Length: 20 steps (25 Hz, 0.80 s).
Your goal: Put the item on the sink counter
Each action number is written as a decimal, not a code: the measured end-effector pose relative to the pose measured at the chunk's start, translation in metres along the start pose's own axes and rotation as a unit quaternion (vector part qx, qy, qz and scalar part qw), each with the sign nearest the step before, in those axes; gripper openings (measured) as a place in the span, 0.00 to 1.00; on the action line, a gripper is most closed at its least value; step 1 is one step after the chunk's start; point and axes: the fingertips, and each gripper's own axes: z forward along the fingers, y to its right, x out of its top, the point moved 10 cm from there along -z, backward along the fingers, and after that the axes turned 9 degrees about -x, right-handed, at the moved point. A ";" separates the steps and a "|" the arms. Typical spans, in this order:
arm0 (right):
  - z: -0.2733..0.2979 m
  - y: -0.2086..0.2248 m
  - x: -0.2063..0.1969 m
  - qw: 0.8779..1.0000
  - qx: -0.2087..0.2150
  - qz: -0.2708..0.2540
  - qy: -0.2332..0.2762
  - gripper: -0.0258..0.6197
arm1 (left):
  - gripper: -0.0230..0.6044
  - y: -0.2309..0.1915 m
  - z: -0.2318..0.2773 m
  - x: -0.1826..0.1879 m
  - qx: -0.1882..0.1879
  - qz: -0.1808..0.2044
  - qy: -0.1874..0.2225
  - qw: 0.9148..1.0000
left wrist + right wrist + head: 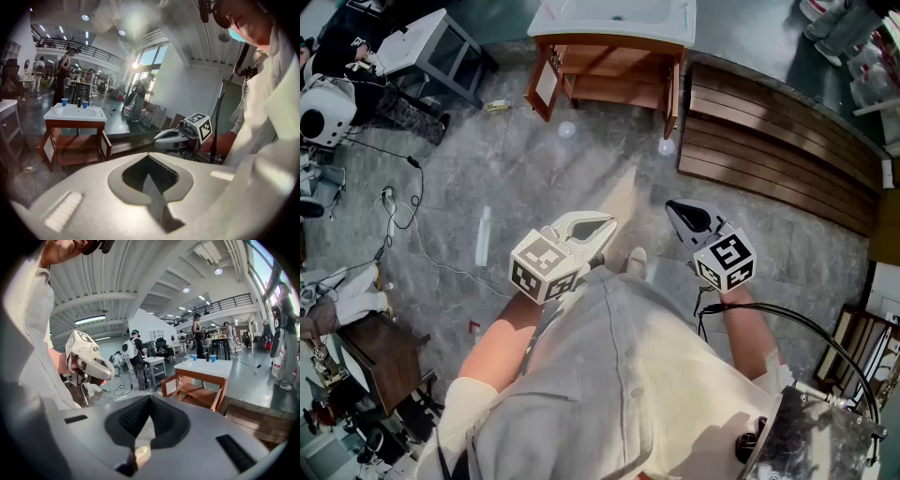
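Head view: the person stands on a grey floor with both arms held forward. The left gripper, white, and the right gripper, dark, are side by side and apart, both tilted a little downward. Each carries its marker cube and nothing else. The sink table stands well ahead at the top edge, with a white top on a wooden frame and one cabinet door swung open. A strip of dark wooden planks lies to its right. A small grey table stands to its left, and a thin cable trails over the floor on the left. One shoe shows between the grippers.

Left gripper view: the jaws are closed tip to tip and hold nothing. Beyond them the sink table stands far off, and two blue cups sit on its top beside the basin. The right gripper is near on the right.

Right gripper view: these jaws are closed and empty too. Through the gap below them the shoe shows. The sink table with the cups is ahead to the right, well apart from the gripper. The left gripper is on the left. People stand in the background.

I cannot tell which thing is the item to be moved. Neither gripper carries one.
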 end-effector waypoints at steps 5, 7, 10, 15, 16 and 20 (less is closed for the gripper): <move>0.022 -0.005 0.017 1.000 -0.001 -0.011 0.003 0.05 | 0.05 -0.020 -0.011 -0.004 0.003 -0.012 0.004 1.000; 0.032 -0.006 0.023 1.000 0.000 -0.016 0.001 0.04 | 0.05 -0.031 -0.016 0.000 0.002 -0.011 0.012 1.000; 0.054 -0.009 0.033 1.000 0.000 -0.030 -0.008 0.05 | 0.05 -0.052 -0.027 0.002 -0.001 -0.013 0.033 0.999; 0.093 -0.019 0.053 0.999 -0.020 -0.025 -0.018 0.05 | 0.05 -0.096 -0.049 -0.001 -0.019 -0.012 0.038 0.999; 0.100 -0.019 0.059 0.999 -0.026 -0.019 -0.019 0.05 | 0.05 -0.104 -0.054 0.007 -0.022 -0.012 0.040 0.999; 0.131 -0.014 0.086 0.999 -0.050 -0.012 -0.015 0.05 | 0.05 -0.140 -0.073 0.027 -0.029 -0.001 0.046 0.998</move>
